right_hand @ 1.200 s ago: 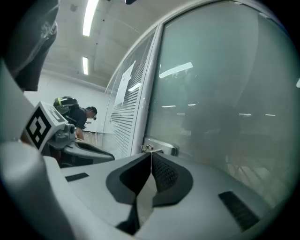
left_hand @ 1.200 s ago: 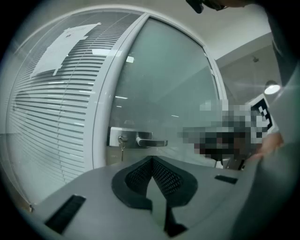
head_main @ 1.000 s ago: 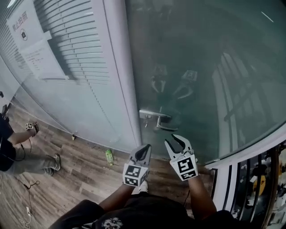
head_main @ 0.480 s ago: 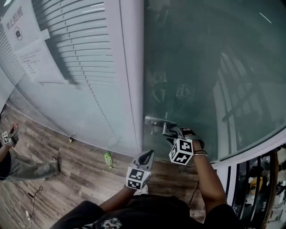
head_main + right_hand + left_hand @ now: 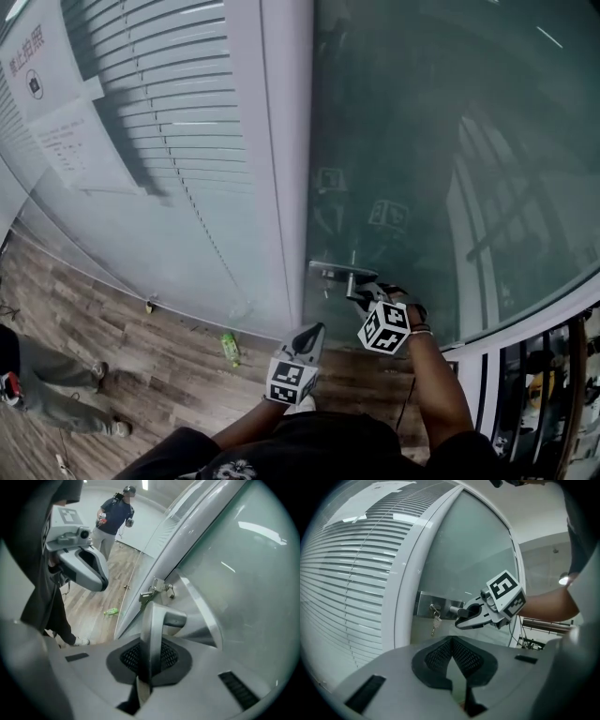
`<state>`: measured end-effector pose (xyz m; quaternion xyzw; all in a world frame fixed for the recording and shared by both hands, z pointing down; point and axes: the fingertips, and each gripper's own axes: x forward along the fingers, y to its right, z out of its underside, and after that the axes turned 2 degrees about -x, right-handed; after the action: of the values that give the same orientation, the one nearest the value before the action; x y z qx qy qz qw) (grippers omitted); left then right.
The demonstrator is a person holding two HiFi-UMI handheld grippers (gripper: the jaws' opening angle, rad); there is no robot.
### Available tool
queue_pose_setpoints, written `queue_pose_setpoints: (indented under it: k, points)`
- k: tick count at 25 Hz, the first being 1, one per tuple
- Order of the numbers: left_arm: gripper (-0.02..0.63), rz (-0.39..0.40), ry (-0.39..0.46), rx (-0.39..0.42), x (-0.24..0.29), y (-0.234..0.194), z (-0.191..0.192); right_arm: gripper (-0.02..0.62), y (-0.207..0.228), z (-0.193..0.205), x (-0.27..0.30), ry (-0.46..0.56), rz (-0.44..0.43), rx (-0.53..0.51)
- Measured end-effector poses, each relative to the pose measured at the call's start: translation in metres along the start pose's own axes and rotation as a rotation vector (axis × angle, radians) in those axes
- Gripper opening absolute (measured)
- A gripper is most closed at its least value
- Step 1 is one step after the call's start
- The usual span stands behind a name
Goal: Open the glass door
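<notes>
A tall glass door (image 5: 422, 141) with a smooth, green-tinted, reflective pane fills the upper right of the head view. It hangs beside a broad, glossy white frame post (image 5: 281, 169). Low on the door's left edge sits a brushed metal plate (image 5: 424, 603), with a small key (image 5: 434, 623) dangling from its lock. A rounded, satin-metal lever handle (image 5: 157, 620) sticks out from that plate.

The right tool (image 5: 364, 295) reaches down to the door, and its dark mesh-textured pads are pressed together on the lever, pinching it. The left tool (image 5: 314, 330) hangs just beside it, short of the door, its pads pressed together at the tips with nothing between them. Each tool is pale grey plastic and carries a cube printed with black and white squares.

Left of the post, a glass wall shows white horizontal blinds (image 5: 159, 94) behind it, and paper notices (image 5: 66, 122) are stuck to it. The floor (image 5: 141, 366) is grey-brown wood-look planking. A small green bottle (image 5: 230, 349) lies on it near the foot of the post. A person (image 5: 47, 394) stands at the far left edge.
</notes>
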<state>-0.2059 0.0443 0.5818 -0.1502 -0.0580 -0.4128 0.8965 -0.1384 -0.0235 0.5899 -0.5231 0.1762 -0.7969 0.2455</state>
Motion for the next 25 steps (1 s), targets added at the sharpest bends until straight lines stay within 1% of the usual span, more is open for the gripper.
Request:
queue_pose_setpoints:
  k: [5,8,10,15,21,25]
  points:
    - [0.006,0.03,-0.034,-0.01,0.003,0.005,0.005,0.02,-0.002,-0.01,0.003,0.209,-0.033,0.156]
    - [0.006,0.021,-0.017,-0.001,0.009,-0.002,0.008,0.02,-0.001,-0.019,0.008,0.333,-0.068,0.257]
    - [0.006,0.01,-0.021,0.009,0.012,-0.005,0.01,0.02,0.0,-0.019,0.012,0.381,-0.091,0.304]
    - [0.006,-0.008,-0.024,0.034,0.016,-0.008,0.011,0.021,0.009,-0.017,0.019,0.403,-0.075,0.326]
    - [0.006,0.008,-0.019,0.048,0.028,-0.004,0.004,0.021,0.031,-0.011,0.034,0.374,-0.078,0.364]
    - [0.006,0.013,-0.018,0.06,0.041,0.003,0.003,0.021,0.051,-0.001,0.047,0.357,-0.054,0.368]
